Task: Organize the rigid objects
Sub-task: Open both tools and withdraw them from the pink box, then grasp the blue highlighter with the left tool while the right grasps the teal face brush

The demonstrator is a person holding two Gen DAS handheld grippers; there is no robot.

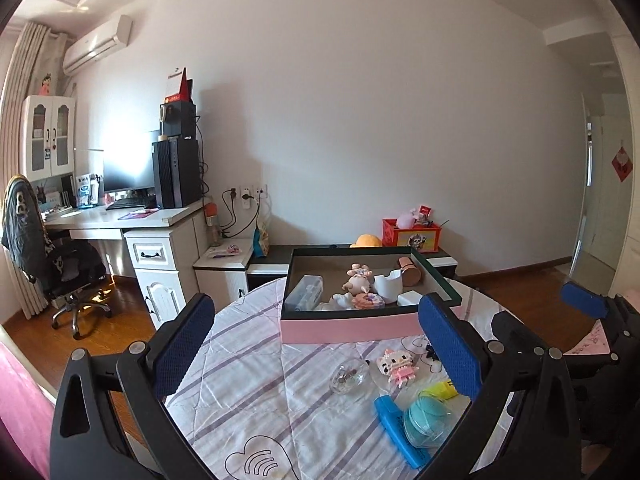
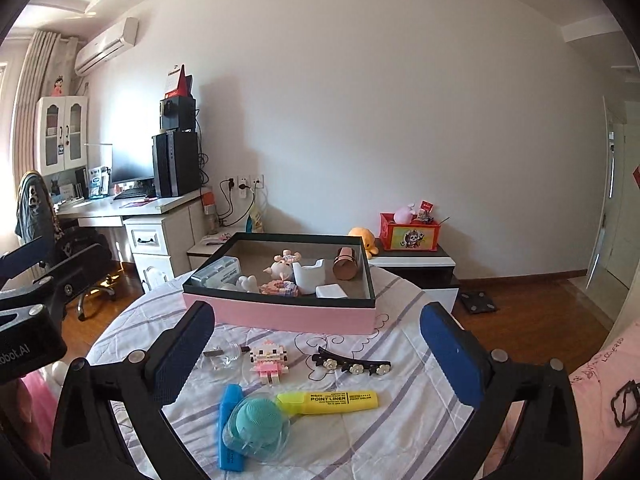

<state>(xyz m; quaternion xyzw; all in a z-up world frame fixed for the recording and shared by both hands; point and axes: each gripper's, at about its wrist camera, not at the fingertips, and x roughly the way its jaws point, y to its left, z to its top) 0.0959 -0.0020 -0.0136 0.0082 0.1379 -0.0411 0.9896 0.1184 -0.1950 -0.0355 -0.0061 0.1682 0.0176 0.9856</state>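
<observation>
A pink box [image 2: 280, 314] with a dark rim stands on the round table and holds several small items: a clear case, a doll, a white holder, a copper cylinder. In front of it lie a pink block figure [image 2: 267, 362], a black flower hair clip [image 2: 352, 364], a yellow highlighter [image 2: 330, 400], a teal round brush in a clear case [image 2: 256, 426], a blue bar [image 2: 230, 428] and a clear glass piece [image 2: 226, 354]. My right gripper [image 2: 320, 360] is open and empty above these. My left gripper [image 1: 320, 352] is open and empty, left of them, before the box [image 1: 352, 326].
The table has a striped cloth [image 2: 360, 448]. Behind it are a low cabinet with a red box [image 2: 410, 234], a desk with a computer [image 2: 176, 164] at left, an office chair [image 1: 60, 264] and wood floor. The right gripper shows in the left wrist view [image 1: 584, 308].
</observation>
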